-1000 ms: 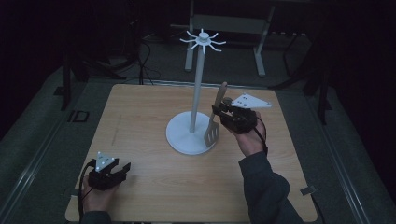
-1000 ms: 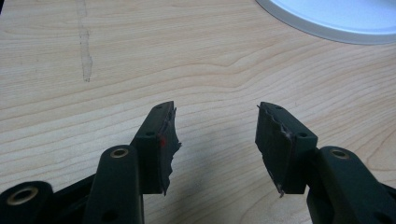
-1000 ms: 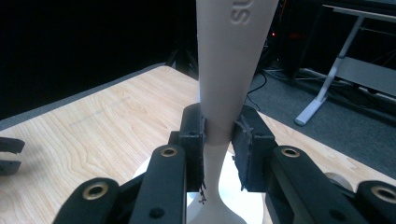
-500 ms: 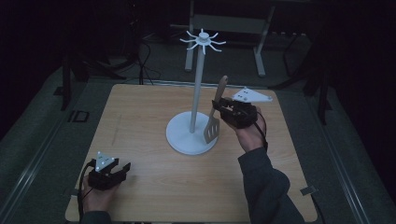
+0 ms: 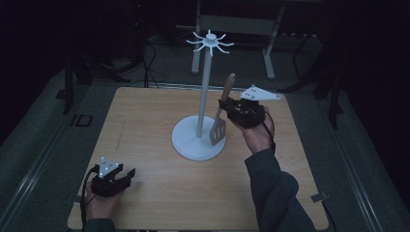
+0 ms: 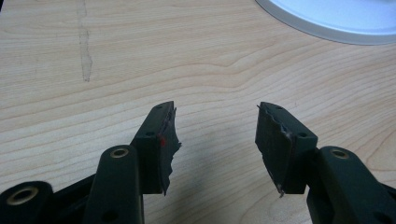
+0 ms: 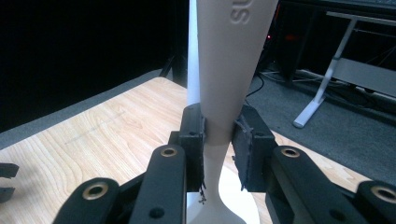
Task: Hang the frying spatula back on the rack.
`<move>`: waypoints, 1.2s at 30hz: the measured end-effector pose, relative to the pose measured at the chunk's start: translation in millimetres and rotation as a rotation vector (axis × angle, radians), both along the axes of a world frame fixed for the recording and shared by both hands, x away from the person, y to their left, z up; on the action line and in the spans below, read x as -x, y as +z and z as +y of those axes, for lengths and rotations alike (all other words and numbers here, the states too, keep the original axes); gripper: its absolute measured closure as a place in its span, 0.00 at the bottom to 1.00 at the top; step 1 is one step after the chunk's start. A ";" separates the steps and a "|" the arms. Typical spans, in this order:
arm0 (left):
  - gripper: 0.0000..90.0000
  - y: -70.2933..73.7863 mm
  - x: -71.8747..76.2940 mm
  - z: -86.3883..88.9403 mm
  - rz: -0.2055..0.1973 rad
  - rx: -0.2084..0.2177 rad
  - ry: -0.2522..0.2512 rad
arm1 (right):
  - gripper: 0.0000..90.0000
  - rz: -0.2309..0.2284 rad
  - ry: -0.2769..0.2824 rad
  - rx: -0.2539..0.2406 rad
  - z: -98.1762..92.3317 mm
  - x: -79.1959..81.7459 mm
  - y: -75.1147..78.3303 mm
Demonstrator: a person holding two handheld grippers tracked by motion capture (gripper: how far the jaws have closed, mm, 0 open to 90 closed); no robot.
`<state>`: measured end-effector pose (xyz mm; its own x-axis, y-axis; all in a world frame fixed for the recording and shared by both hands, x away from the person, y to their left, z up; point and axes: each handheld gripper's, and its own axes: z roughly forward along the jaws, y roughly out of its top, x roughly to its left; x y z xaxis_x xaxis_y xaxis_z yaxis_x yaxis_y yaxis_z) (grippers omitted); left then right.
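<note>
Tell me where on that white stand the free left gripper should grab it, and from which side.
Take the stand's thin upright pole low down, coming level from the left gripper's own side. The pole is narrow enough for the open jaws; the round base is too wide and flat. The right side is taken by the right gripper holding the spatula.

Readable text: raised letters "SU" at top of the spatula handle (image 7: 224, 70), cut off by the frame edge, rest of the word unseen | your right gripper (image 7: 218, 140) has its jaws clamped on that handle just below the lettering | elsewhere: no label, number or sign you could read
</note>
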<state>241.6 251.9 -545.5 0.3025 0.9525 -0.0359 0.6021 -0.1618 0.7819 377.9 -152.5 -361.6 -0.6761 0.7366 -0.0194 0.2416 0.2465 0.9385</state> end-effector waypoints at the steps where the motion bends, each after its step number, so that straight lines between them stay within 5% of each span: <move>1: 0.53 0.0 0.0 0.0 0.000 0.000 0.000 | 0.83 -0.001 0.000 0.000 0.1 -0.4 0.8; 36: 0.53 -0.1 -0.2 0.2 0.000 0.000 0.002 | 0.83 -0.014 -0.003 -0.005 -0.8 -14.4 33.2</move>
